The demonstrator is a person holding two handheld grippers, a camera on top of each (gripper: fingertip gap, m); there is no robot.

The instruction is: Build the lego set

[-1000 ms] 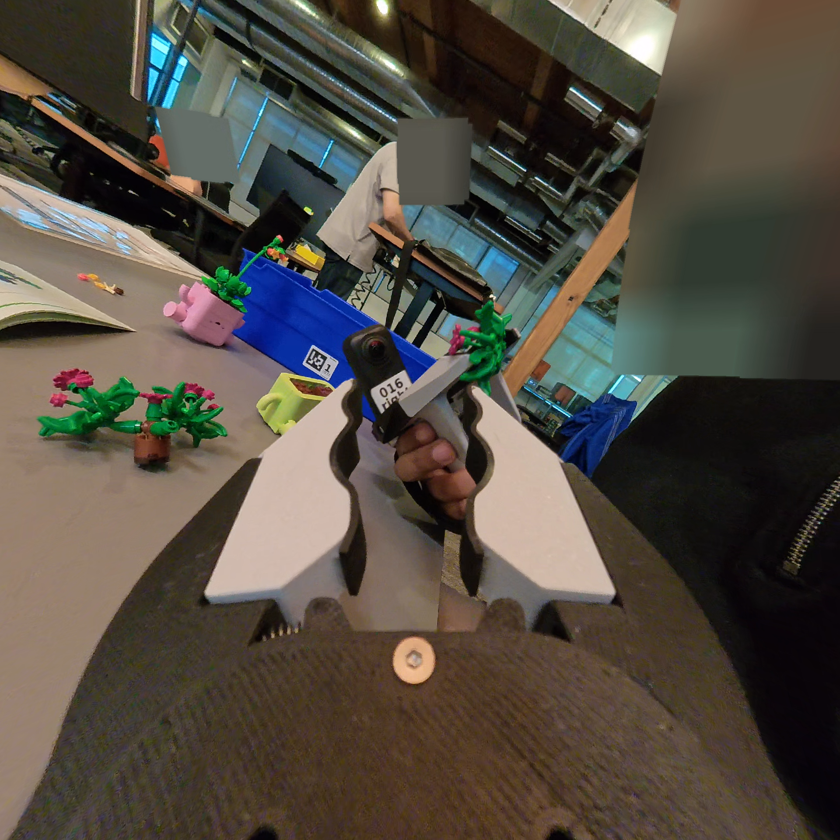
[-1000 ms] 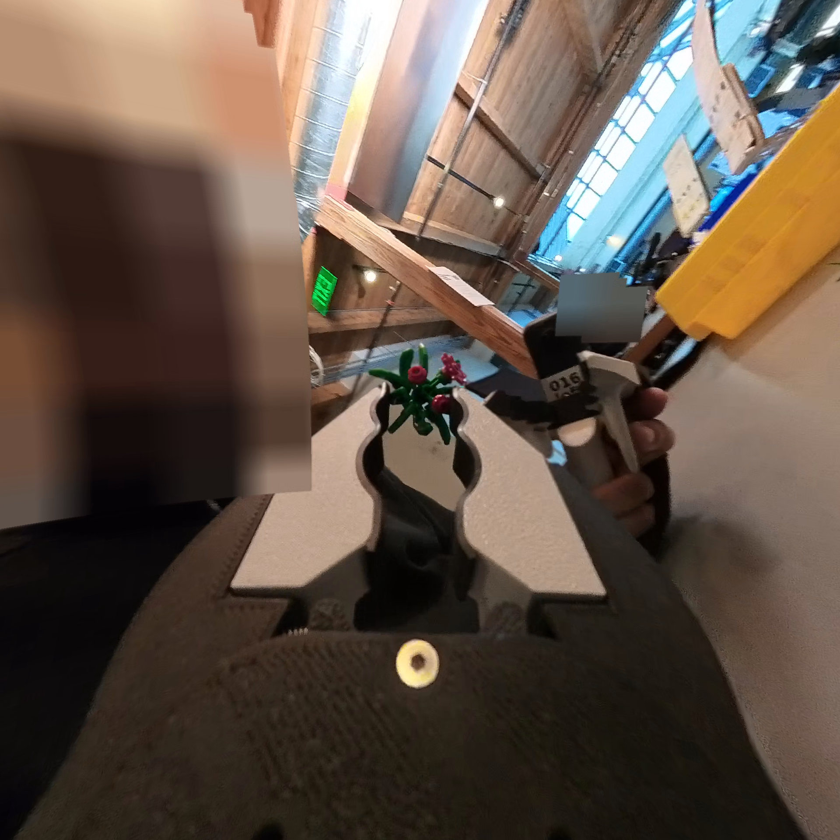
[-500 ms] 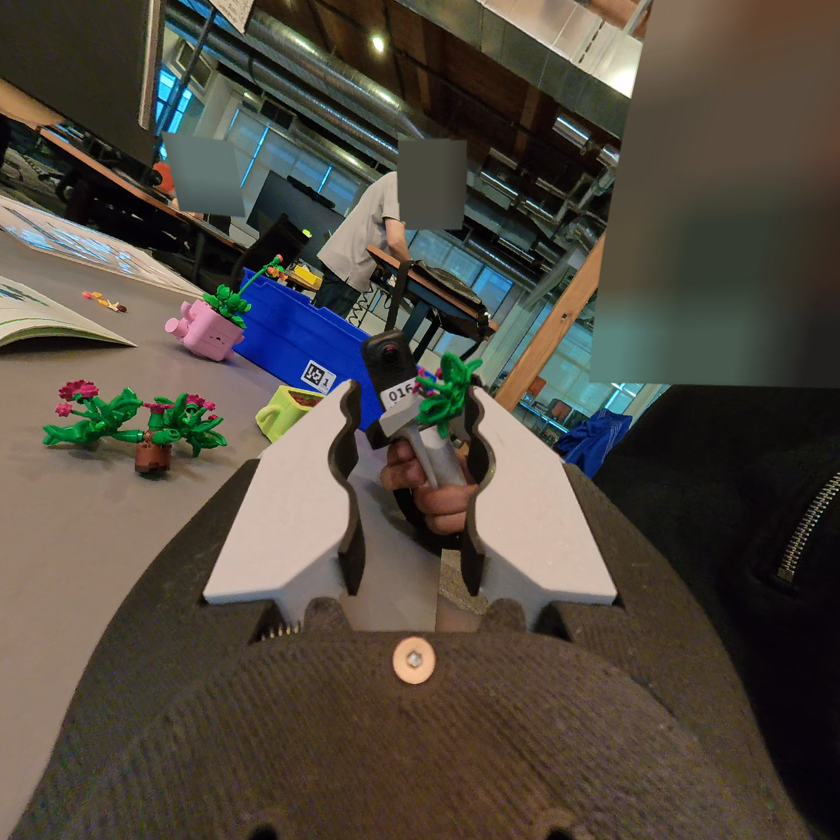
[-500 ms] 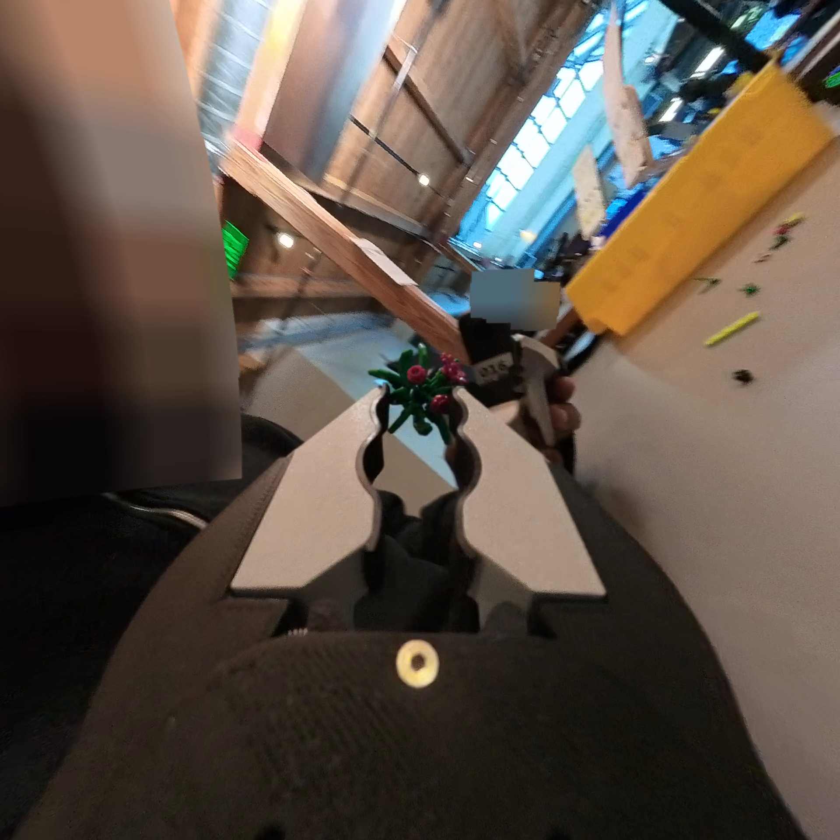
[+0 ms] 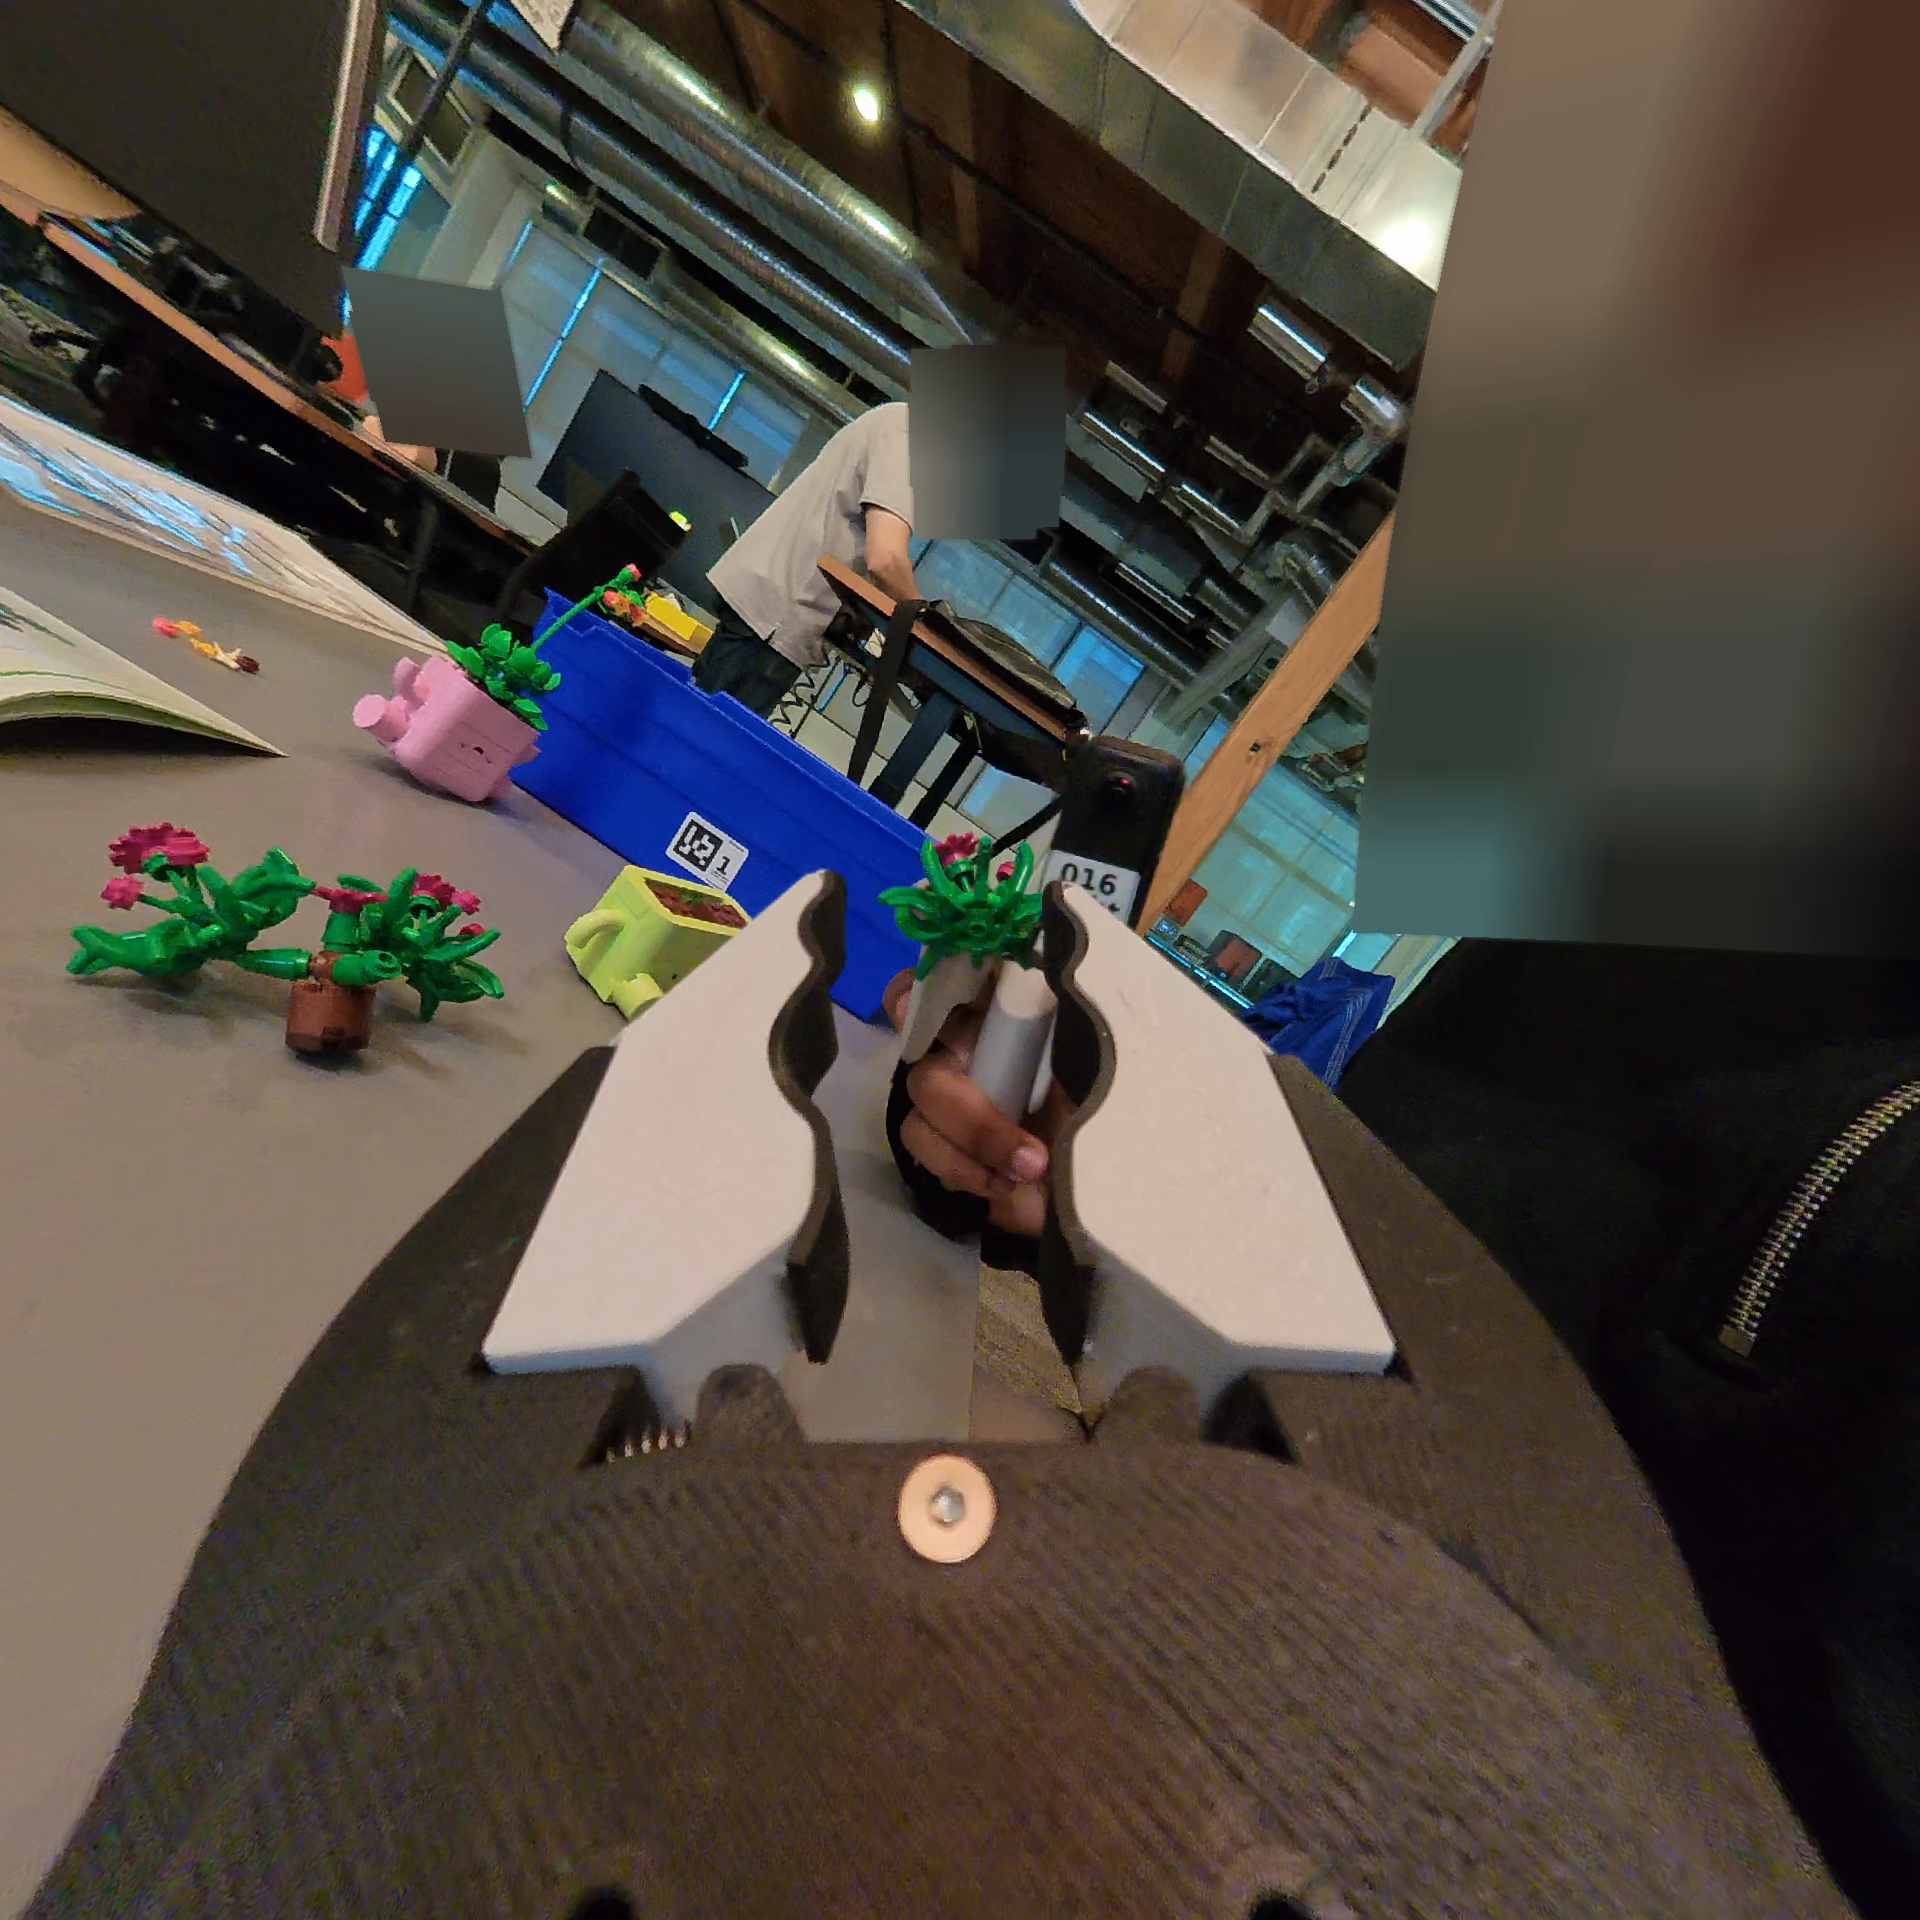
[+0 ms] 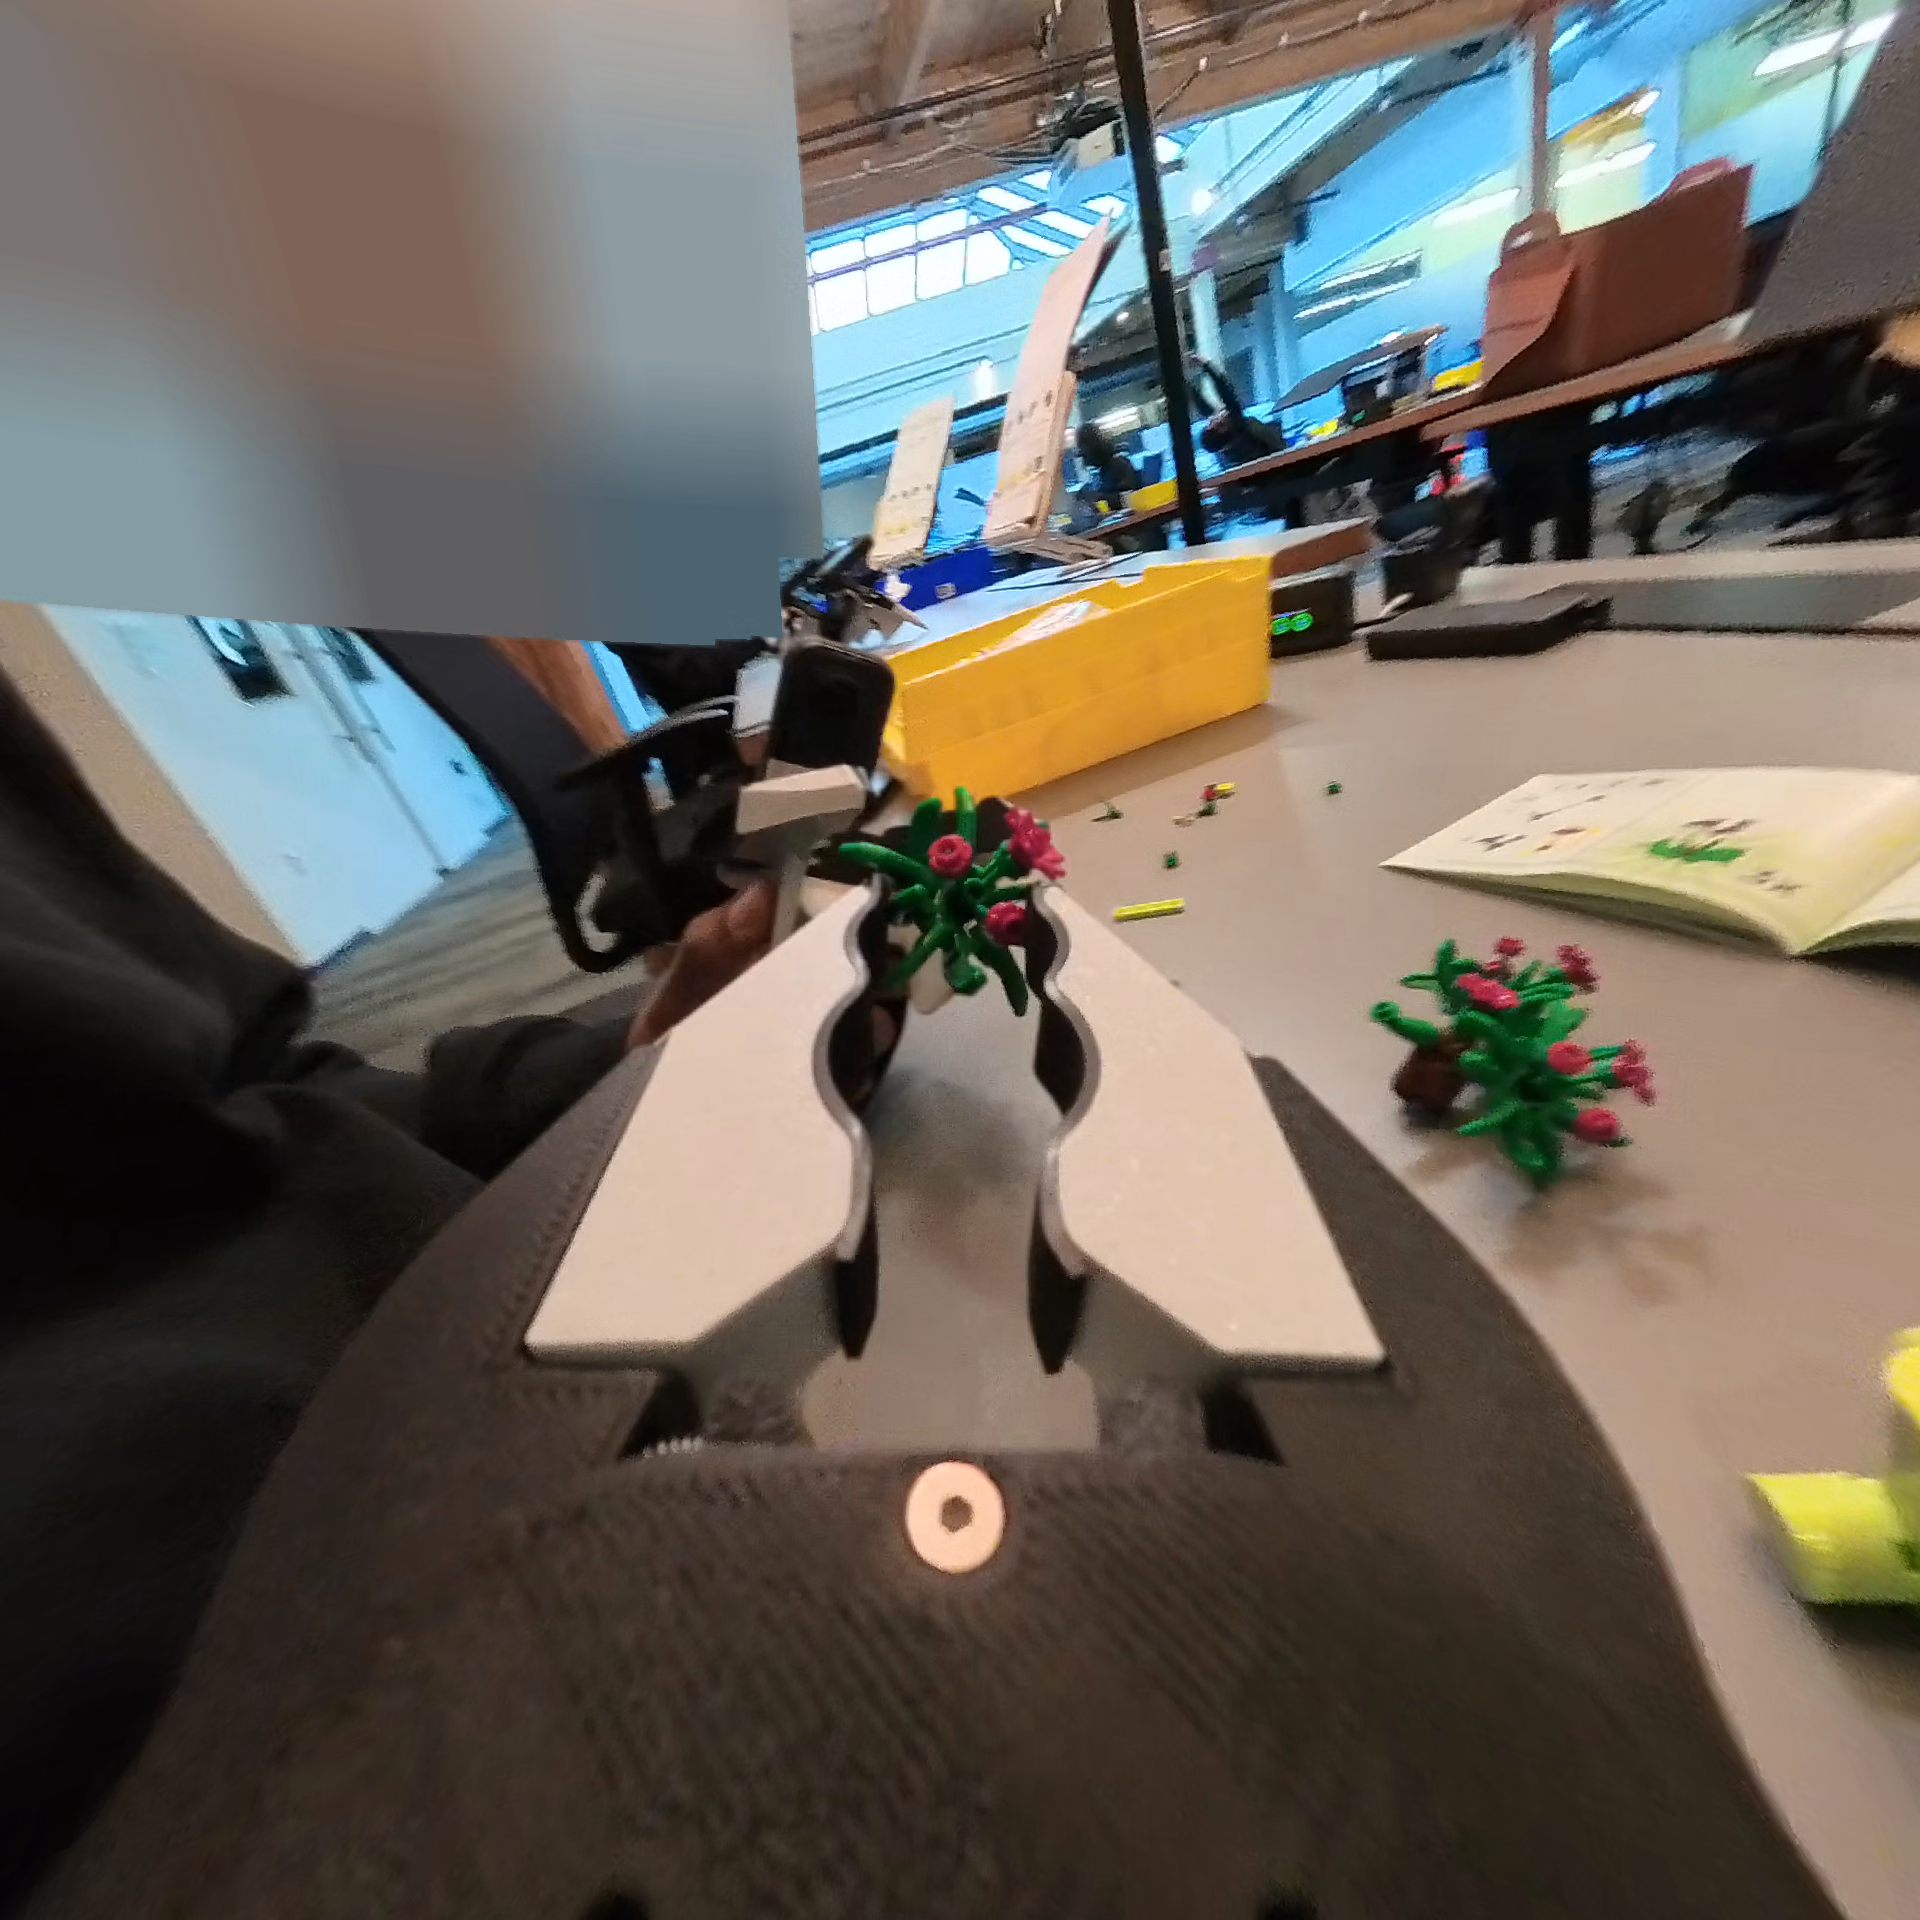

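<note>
1. The right gripper [image 6: 951, 920] was clamped on a small green sprig with pink flowers [image 6: 961, 904], held at its fingertips above the surface [image 6: 1299, 1039].
2. The left gripper [image 5: 935, 914] had its fingers apart with nothing between them; through the gap the sprig [image 5: 971, 914] showed farther off, carried on the tip of the right gripper [image 5: 977, 940], with a hand [image 5: 971, 1132] around that tool's handle.
3. The grey surface [image 5: 208, 1143] carried a built flower cluster on a brown base [image 5: 322, 935], lying on its side, and near it a lime-green pot [image 5: 649, 935].
4. Farther back stood a pink pot with green leaves [image 5: 462, 712], touching or just beside a blue bin [image 5: 675, 758].
5. An open instruction booklet [image 6: 1683, 852] lay well apart from the flower cluster [image 6: 1517, 1049], and small loose pieces [image 6: 1148, 909] were scattered before a yellow bin [image 6: 1081, 665].
6. The room was a large workshop with exposed ducts [image 5: 727, 229] and wooden beams [image 5: 1278, 717]; a person in a grey shirt [image 5: 810, 551] stood at another table.
</note>
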